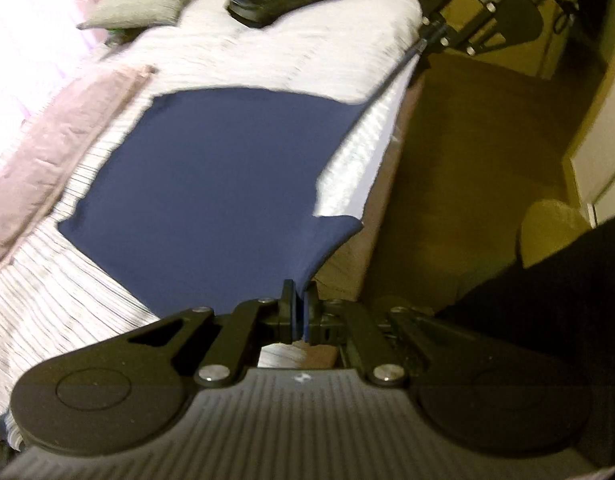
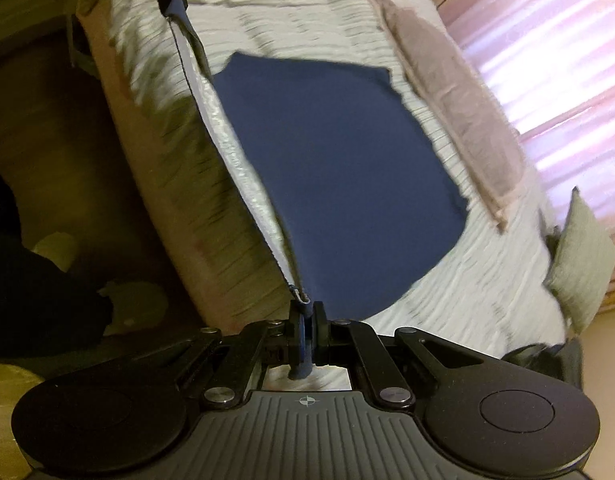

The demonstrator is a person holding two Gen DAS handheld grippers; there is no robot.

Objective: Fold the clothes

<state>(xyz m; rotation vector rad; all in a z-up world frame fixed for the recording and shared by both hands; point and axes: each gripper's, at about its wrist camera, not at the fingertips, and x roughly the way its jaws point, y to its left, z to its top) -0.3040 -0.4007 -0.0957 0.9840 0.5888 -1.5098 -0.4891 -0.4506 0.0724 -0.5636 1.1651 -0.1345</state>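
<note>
We see a plain navy cloth (image 1: 211, 184) on a white bedspread (image 1: 283, 60) with thin dark stripes, black grippers (image 1: 298, 304), and a grey-green pillow (image 1: 141, 0) in the upper left.

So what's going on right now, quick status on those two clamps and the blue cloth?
Left gripper and right gripper both clamped on navy garment. Near edge lifted taut, rest lying on striped bed. Nothing blocking.

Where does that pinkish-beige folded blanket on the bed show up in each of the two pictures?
Left wrist view: the pinkish-beige folded blanket lies along the left edge, left of the navy blue cloth.
Right wrist view: the blanket runs diagonally at upper right, right of the cloth.
Shared landmark: the grey-green cushion.
</note>
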